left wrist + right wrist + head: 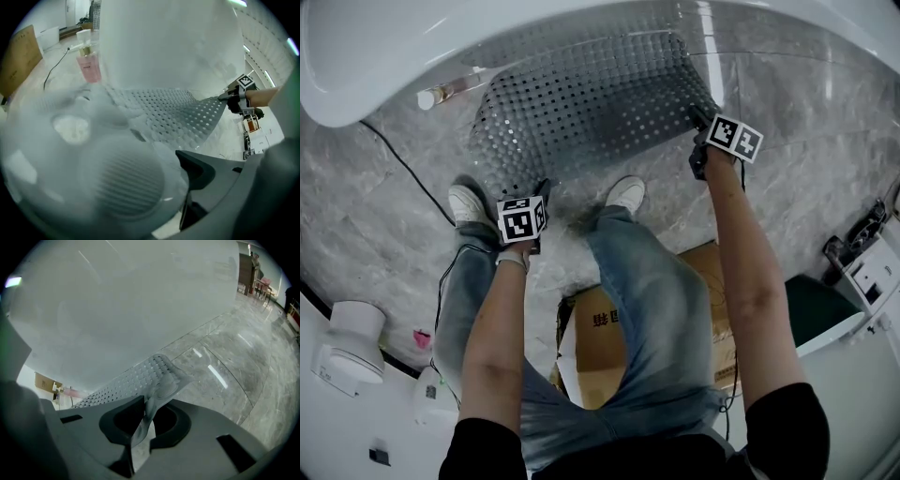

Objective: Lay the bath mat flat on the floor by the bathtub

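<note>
Done: bath mat (591, 112) nearly down, beside bathtub (384, 56).
Left claw (542, 192): jaws apart, corner loose.
Right claw (149, 404): clamped on raised corner; I must still release it.

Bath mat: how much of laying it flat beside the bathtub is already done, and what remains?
Mostly done: the bath mat is spread on the floor beside the bathtub. In hand: the right gripper pinches one corner, which curls up; the left gripper stands open at the near corner. Left: release the pinched corner and flatten it.
</note>
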### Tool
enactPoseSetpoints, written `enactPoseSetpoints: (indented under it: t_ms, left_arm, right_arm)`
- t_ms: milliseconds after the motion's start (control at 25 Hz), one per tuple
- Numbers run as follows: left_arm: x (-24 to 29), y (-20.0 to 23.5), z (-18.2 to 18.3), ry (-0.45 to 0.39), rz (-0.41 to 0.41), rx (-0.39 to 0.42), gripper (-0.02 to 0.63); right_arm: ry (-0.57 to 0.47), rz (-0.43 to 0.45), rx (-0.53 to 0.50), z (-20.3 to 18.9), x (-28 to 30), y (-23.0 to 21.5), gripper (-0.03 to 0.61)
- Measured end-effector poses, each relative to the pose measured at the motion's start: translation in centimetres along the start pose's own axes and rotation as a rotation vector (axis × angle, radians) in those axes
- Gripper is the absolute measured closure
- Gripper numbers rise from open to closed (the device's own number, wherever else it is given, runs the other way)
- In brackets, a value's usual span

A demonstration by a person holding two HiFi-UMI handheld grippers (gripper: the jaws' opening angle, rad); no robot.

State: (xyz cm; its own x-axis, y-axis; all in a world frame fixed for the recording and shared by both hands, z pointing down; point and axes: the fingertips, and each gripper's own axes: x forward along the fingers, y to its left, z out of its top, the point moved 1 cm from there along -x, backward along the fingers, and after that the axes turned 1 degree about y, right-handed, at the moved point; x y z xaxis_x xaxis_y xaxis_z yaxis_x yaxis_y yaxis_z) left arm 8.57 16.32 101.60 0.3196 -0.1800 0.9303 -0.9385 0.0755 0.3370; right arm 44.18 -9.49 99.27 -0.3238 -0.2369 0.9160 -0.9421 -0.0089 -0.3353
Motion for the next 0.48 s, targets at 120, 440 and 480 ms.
enactPoseSetpoints:
  t_ms: [120, 440, 480]
  left_arm:
    - [0.3, 1.1, -2.4, 0.061, 0.001, -0.042, 0.275]
    - [-0.8, 4.8, -4.3, 0.082, 0.052, -0.097, 0.263]
    - [-1.0, 4.9, -4.1, 0.076, 0.054, -0.092, 0.261]
  right_arm:
    - [0.007, -0.002, 0.042, -0.7, 0.6, -0.3, 0.517]
    - [0.038, -0.031, 0.103, -3.4, 1.5, -0.6, 0.532]
    - [0.033, -0.041, 0.109, -3.5, 1.4, -0.9, 0.532]
